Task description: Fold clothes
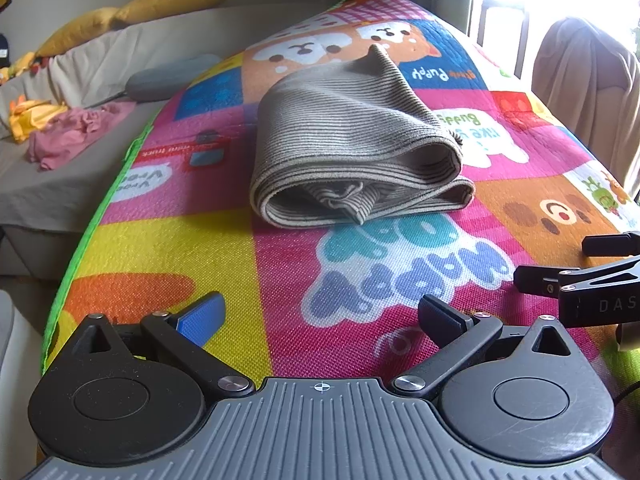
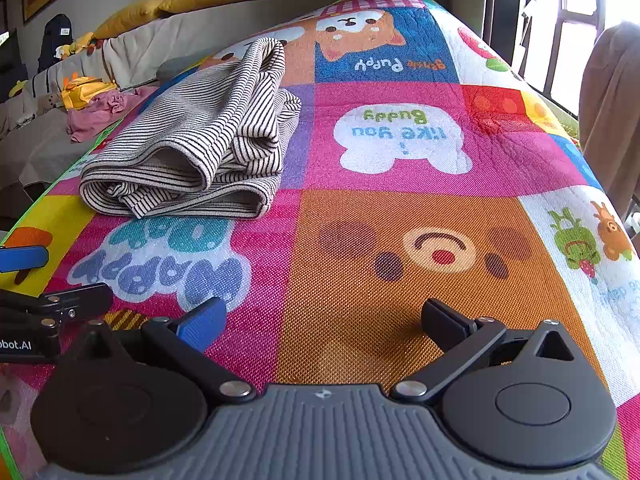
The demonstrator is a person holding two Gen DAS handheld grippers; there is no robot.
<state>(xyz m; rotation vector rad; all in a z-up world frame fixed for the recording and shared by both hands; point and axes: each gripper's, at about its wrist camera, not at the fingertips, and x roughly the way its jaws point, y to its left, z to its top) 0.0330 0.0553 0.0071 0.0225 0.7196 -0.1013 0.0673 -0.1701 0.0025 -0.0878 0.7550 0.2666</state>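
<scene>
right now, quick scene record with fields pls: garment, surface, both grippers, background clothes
garment: striped garment, folded into a loose bundle, free of both grippers
surface: colourful cartoon play mat
left gripper: open, empty, short of the garment
right gripper: open, empty, over the mat
background: pink clothing on the grey sofa

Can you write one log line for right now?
left tongs: open, empty | right tongs: open, empty | striped shirt: folded on mat

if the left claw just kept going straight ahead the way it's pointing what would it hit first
Likely the folded striped garment, which lies dead ahead of the open left claw on the play mat. Only bare mat lies between them; how low the claw rides is unclear.
</scene>
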